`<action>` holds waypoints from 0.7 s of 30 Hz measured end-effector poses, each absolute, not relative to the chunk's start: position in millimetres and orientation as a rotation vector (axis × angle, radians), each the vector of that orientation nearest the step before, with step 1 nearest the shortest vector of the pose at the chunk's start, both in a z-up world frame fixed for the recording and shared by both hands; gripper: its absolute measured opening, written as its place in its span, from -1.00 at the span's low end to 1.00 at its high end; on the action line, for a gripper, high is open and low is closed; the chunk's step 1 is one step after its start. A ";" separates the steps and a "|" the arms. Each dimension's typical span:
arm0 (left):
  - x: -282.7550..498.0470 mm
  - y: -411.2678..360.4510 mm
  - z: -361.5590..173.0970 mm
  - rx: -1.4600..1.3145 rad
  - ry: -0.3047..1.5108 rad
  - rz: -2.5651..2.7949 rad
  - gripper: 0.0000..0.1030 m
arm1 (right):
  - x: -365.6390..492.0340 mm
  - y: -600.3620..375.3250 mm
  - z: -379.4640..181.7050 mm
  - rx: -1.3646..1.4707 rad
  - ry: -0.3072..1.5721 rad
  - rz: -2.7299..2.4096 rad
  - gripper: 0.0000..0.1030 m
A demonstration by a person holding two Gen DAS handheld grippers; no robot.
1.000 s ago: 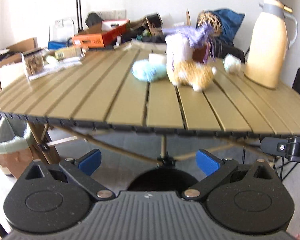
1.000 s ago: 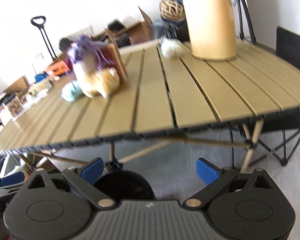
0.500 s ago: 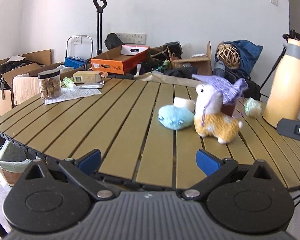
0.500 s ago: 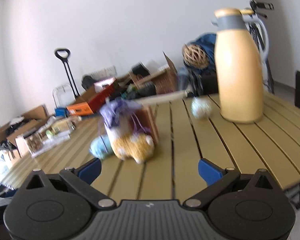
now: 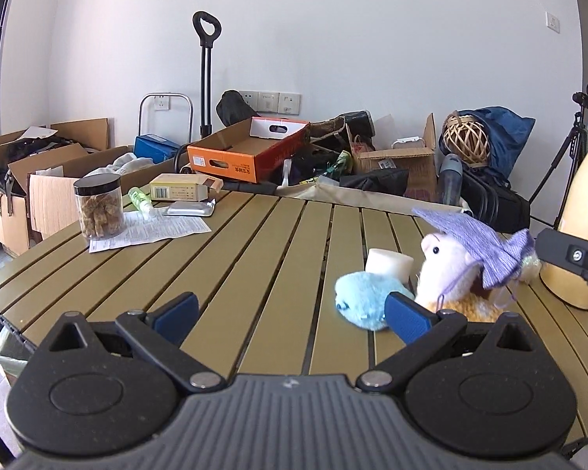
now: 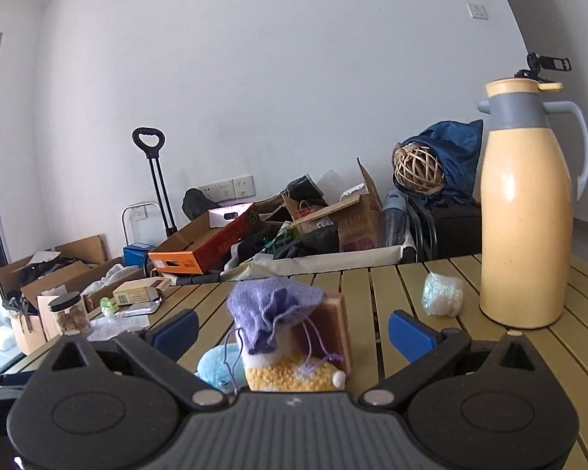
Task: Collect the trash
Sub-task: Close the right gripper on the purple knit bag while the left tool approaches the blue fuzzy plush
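A crumpled clear plastic wad (image 6: pixel 442 299) lies on the slatted table (image 5: pixel 254 258) beside a tan thermos (image 6: pixel 525 211). A white paper roll piece (image 5: pixel 388 263) sits behind a blue plush (image 5: pixel 366 300). A printed paper sheet (image 5: pixel 153 231), a foil packet (image 5: pixel 191 208) and a small green bottle (image 5: pixel 140 198) lie at the far left. My left gripper (image 5: pixel 290 311) is open and empty over the table's near edge. My right gripper (image 6: pixel 292 331) is open and empty, just before a plush with a purple hat (image 6: pixel 282 337).
A jar of snacks (image 5: pixel 99 206) and a yellow box (image 5: pixel 184 192) stand at the table's left. A brown block (image 6: pixel 331 331) leans behind the plush. A bin with a green bag (image 5: pixel 8 356) sits below the table's left edge. Boxes and bags crowd the floor behind.
Both grippers have risen from below the table's edge to above the tabletop and moved closer to the plush toys. Both stay open.
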State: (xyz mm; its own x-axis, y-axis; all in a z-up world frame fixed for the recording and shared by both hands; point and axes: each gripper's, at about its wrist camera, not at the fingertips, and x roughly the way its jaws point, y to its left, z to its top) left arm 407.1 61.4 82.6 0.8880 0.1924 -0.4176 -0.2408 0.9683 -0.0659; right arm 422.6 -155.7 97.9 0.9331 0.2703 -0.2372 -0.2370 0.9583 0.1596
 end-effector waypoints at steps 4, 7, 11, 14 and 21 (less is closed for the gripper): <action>426.2 67.3 82.1 -0.123 0.425 0.230 1.00 | 444.1 -139.7 96.7 0.095 0.268 0.258 1.00; 438.7 72.7 81.7 -0.132 0.429 0.228 1.00 | 460.2 -131.3 92.8 0.095 0.280 0.262 1.00; 451.3 80.2 79.2 -0.151 0.433 0.227 1.00 | 478.8 -122.0 87.1 0.084 0.287 0.257 1.00; 458.8 84.9 74.4 -0.158 0.445 0.231 1.00 | 489.2 -116.7 83.7 0.073 0.281 0.265 0.97; 468.3 87.4 65.3 -0.155 0.470 0.241 1.00 | 501.5 -109.9 71.6 0.079 0.277 0.275 0.79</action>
State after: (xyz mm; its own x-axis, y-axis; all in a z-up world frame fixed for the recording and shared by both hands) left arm 468.3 87.4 65.3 0.8640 0.1939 -0.4646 -0.2647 0.9600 -0.0916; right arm 501.5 -109.9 71.6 0.9247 0.2789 -0.2591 -0.2574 0.9595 0.1144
